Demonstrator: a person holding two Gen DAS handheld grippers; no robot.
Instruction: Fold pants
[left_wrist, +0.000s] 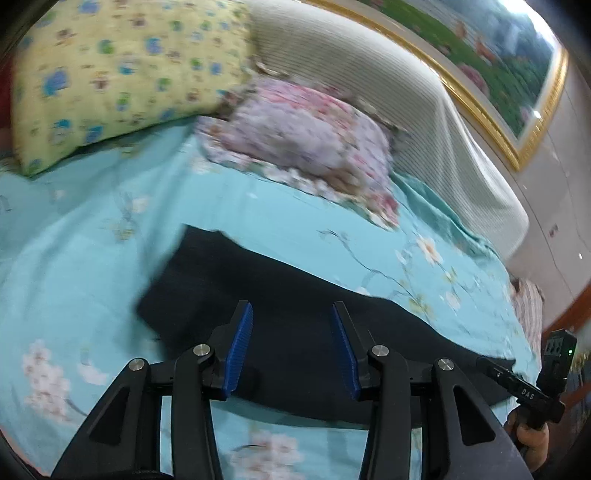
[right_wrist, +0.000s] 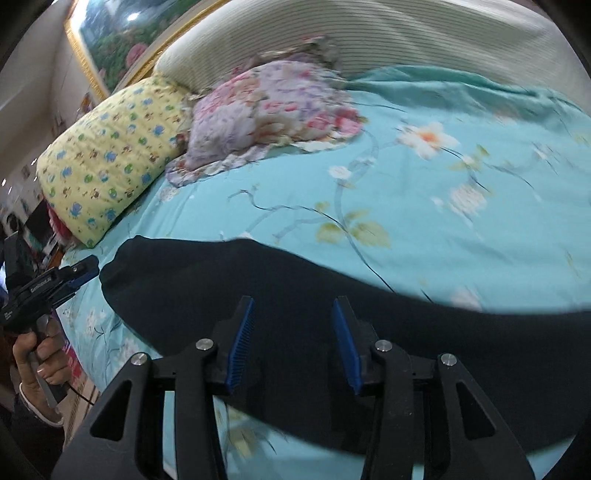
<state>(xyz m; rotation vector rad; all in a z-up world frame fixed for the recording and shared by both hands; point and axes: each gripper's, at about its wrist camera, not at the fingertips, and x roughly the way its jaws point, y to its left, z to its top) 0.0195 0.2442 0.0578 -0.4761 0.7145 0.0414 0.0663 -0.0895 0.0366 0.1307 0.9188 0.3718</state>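
Note:
Dark navy pants (left_wrist: 266, 295) lie flat on the turquoise floral bed sheet (left_wrist: 92, 240). In the left wrist view my left gripper (left_wrist: 292, 314) is open and empty, hovering over the pants near their left end. In the right wrist view the pants (right_wrist: 295, 280) stretch from left to far right, and my right gripper (right_wrist: 293, 308) is open and empty above their middle. The right gripper also shows at the right edge of the left wrist view (left_wrist: 517, 380), and the left gripper at the left edge of the right wrist view (right_wrist: 79, 271).
A yellow patterned pillow (left_wrist: 122, 70) and a pink floral pillow (left_wrist: 306, 140) lie at the head of the bed against a ribbed beige headboard (left_wrist: 388, 74). A gold-framed picture (left_wrist: 498, 62) hangs on the wall. The bed edge drops off at the left in the right wrist view.

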